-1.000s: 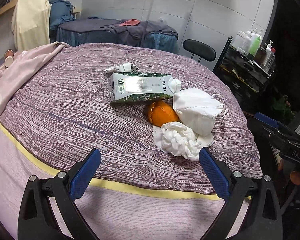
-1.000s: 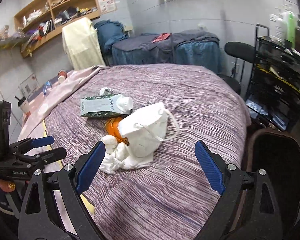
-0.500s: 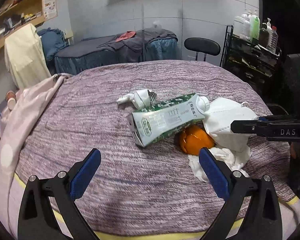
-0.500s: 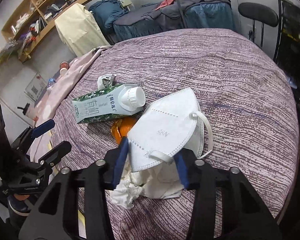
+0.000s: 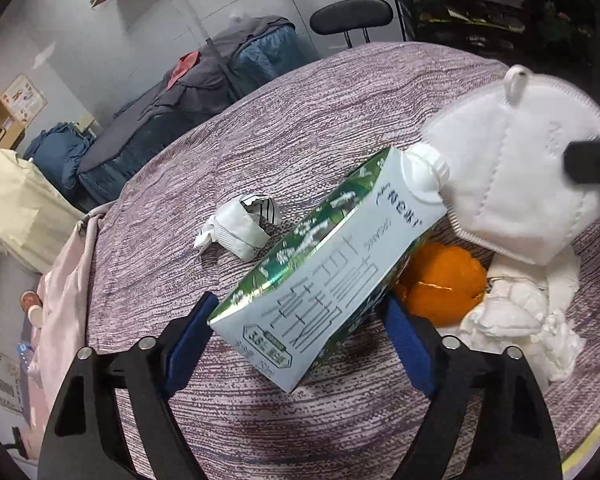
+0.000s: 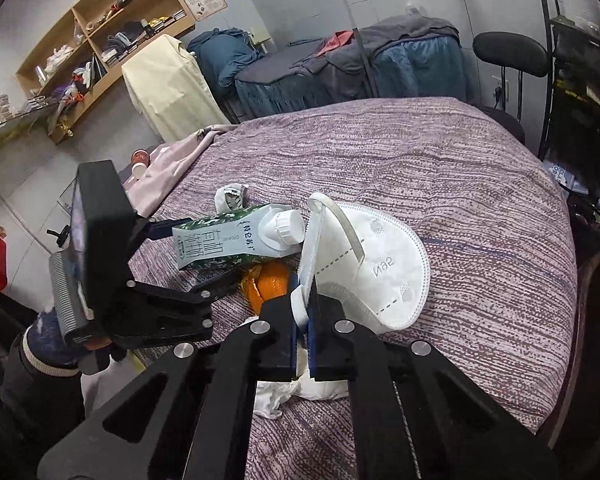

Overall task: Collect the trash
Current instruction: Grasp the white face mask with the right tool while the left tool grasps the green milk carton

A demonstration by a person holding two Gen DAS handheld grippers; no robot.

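A green and white drink carton [image 5: 332,268] with a white cap lies between the fingers of my left gripper [image 5: 300,336], which is shut on its bottom end; it also shows in the right wrist view [image 6: 228,240]. My right gripper [image 6: 304,320] is shut on the edge of a white face mask [image 6: 376,268], which is lifted and blurred in the left wrist view [image 5: 516,176]. An orange peel [image 5: 440,284] and crumpled white tissue [image 5: 520,320] lie under them. A small crumpled wrapper [image 5: 240,224] lies behind the carton.
All lies on a bed with a purple striped cover [image 6: 440,168]. A pink blanket [image 5: 64,280] hangs at its left. A black chair [image 6: 508,56], a dark rack [image 6: 580,92], a second bed [image 6: 340,64] and wall shelves [image 6: 100,28] stand around.
My left gripper moved in and closed on the carton. My right gripper closed fully on the mask's edge and lifted it off the pile.
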